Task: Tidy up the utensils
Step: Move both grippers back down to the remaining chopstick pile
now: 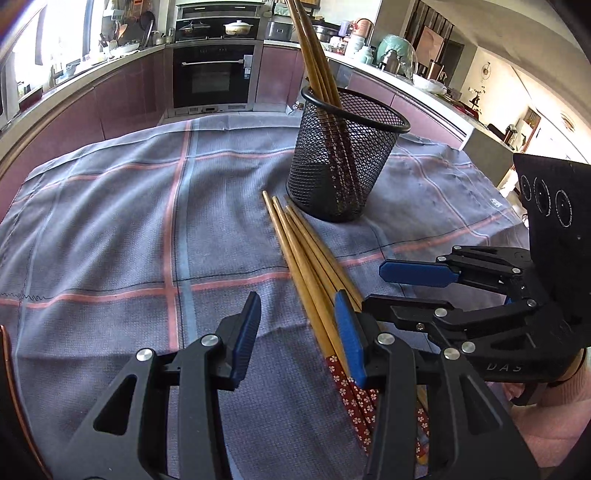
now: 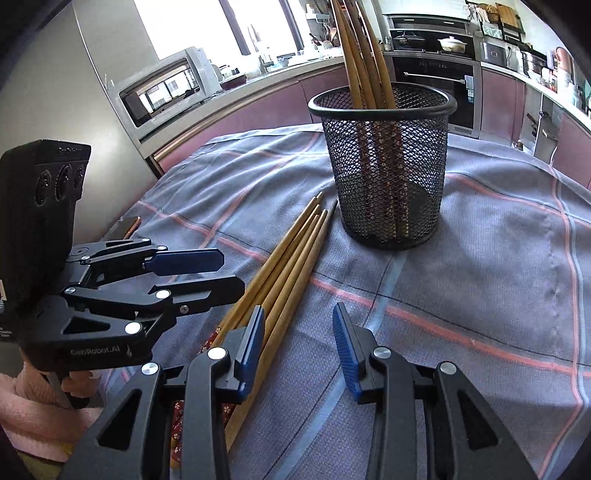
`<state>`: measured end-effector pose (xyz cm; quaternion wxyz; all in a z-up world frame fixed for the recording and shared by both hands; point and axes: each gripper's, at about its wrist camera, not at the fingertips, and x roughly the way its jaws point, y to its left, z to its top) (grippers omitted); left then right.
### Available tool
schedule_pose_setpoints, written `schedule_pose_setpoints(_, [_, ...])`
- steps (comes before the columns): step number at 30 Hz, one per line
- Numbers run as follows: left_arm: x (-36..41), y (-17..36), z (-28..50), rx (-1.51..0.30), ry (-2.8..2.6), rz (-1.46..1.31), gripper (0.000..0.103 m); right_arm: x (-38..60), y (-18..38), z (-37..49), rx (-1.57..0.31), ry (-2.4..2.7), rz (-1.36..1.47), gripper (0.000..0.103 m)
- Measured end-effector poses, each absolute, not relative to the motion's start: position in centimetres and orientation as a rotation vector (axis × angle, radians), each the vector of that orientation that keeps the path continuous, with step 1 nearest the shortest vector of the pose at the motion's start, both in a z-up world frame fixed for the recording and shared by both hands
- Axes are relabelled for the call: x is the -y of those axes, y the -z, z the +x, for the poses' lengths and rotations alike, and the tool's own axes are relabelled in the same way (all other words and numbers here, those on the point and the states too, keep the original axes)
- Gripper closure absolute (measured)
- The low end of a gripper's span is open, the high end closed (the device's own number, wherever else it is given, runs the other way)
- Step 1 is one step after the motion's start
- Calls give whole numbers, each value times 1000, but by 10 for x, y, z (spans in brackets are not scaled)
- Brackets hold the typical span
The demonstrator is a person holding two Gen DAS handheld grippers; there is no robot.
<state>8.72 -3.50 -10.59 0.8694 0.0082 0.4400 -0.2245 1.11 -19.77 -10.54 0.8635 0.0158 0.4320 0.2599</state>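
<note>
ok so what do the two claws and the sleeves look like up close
Both the left claw and the right claw are black angular linkages with silver rivets and ribbed blue pads. Each carries a black box with three round lenses. White lettering marks the bodies. Fuzzy pink sleeves show at the wrists.

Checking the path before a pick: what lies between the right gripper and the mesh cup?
Only bare checked cloth between the right gripper and mesh cup; the loose chopsticks lie just left of that line, in the right wrist view.

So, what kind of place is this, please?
Most likely a home kitchen. A built-in oven sits among purple cabinets, a lidded pot stands on the stove above it, and a microwave rests on the counter near the window.
</note>
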Motion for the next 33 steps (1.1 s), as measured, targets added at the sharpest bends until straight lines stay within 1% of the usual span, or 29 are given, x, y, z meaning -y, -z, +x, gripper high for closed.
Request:
schedule_pose_setpoints(3, [38, 108, 87, -927, 471, 25, 62, 196, 107, 11, -905, -528, 8, 69])
schedule_pose_setpoints(12, [39, 114, 92, -952, 471, 30, 64, 196, 108, 10, -893, -511, -20, 71])
schedule_pose_setpoints(14, [38, 114, 92, -953, 469, 36, 67, 196, 108, 10, -892, -502, -27, 71])
schedule_pose_setpoints(19, [30, 115, 91, -956, 478, 25, 70, 196, 106, 9, -888, -492, -50, 72])
schedule_pose_setpoints(21, [27, 115, 92, -964, 481, 12, 74, 194, 106, 10, -893, -495, -50, 73])
schedule_pose_setpoints(25, [23, 117, 96, -970, 484, -1, 76, 188, 108, 12, -899, -496, -63, 75])
schedule_pose_setpoints(33, [26, 117, 98, -976, 461, 55, 76, 182, 108, 16, -898, -478, -85, 79])
